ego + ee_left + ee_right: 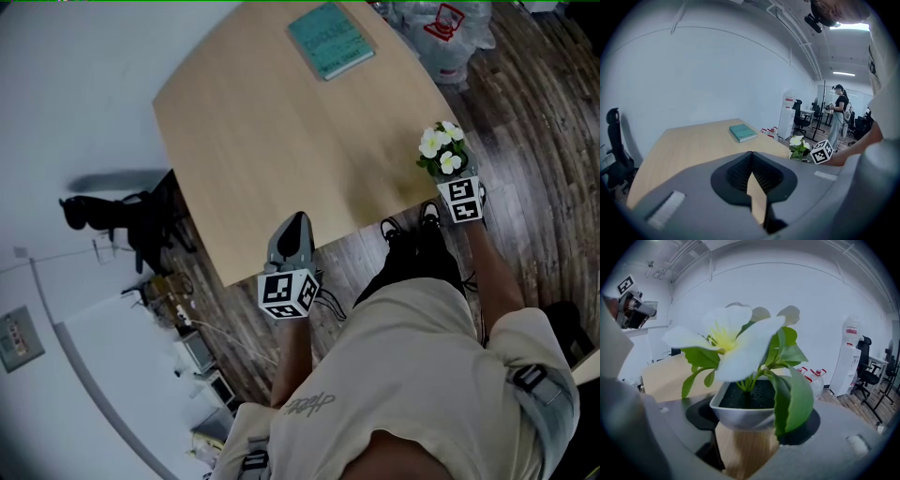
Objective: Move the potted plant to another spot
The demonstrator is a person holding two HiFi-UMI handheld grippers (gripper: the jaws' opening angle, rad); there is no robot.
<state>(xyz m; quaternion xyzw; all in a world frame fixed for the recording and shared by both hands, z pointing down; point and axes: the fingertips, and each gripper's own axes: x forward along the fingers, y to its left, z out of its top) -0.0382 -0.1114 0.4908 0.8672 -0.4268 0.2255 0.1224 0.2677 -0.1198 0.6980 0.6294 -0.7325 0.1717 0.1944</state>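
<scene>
The potted plant (pixel 441 150) has white flowers, green leaves and a small white square pot. It stands at the right front edge of the wooden table (pixel 262 122). My right gripper (pixel 448 175) reaches in from the table's edge, and its jaws lie against both sides of the pot (pixel 745 411). In the right gripper view the flower (pixel 726 341) fills the middle above my right gripper (pixel 750 430). My left gripper (pixel 293 225) rests over the table's front edge, shut and holding nothing. In the left gripper view the plant (pixel 799 147) shows far right, beyond my left gripper (pixel 751 157).
A teal book (pixel 330 39) lies at the table's far side. A plastic bag (pixel 445 33) sits on the wood floor beyond the table. A black office chair (pixel 112 211) stands to the left. A person (pixel 840 112) and a water dispenser (pixel 787 117) are in the background.
</scene>
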